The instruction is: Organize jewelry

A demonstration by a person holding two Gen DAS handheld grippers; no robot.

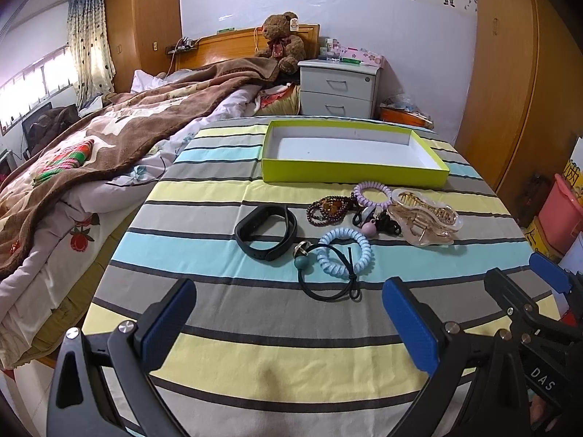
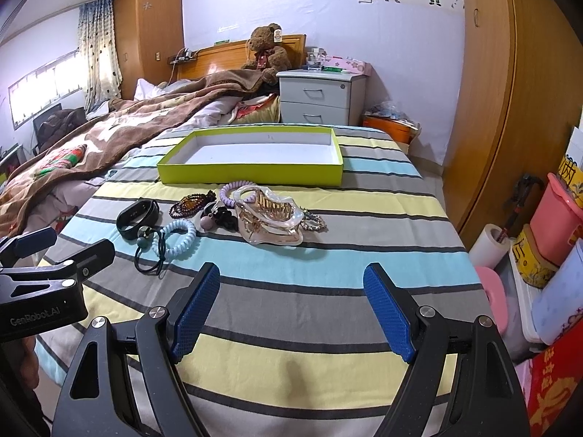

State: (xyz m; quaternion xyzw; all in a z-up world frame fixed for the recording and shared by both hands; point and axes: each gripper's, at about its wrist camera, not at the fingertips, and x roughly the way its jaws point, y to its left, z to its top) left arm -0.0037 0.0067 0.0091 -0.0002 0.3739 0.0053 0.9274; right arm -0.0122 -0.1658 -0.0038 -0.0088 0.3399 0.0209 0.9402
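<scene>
A lime green box [image 1: 349, 173] [image 2: 251, 174] with a bare white inside sits at the far side of a striped cloth. In front of it lie a black wristband [image 1: 265, 232] [image 2: 137, 217], a dark bead bracelet [image 1: 327, 209] [image 2: 192, 204], a purple coil tie [image 1: 371, 193] [image 2: 233, 189], a light blue coil tie [image 1: 344, 251] [image 2: 178, 238], a black elastic with a teal bead [image 1: 328, 284] [image 2: 147, 255] and a clear hair claw [image 1: 424, 218] [image 2: 267, 218]. My left gripper [image 1: 288, 324] and right gripper [image 2: 291, 311] are open and empty, near the front edge.
An unmade bed with a brown blanket [image 1: 91, 153] lies to the left. A grey nightstand [image 1: 337, 89] stands behind the table. A wooden wardrobe [image 2: 488, 109] and stacked pink and yellow containers [image 2: 550, 233] are on the right.
</scene>
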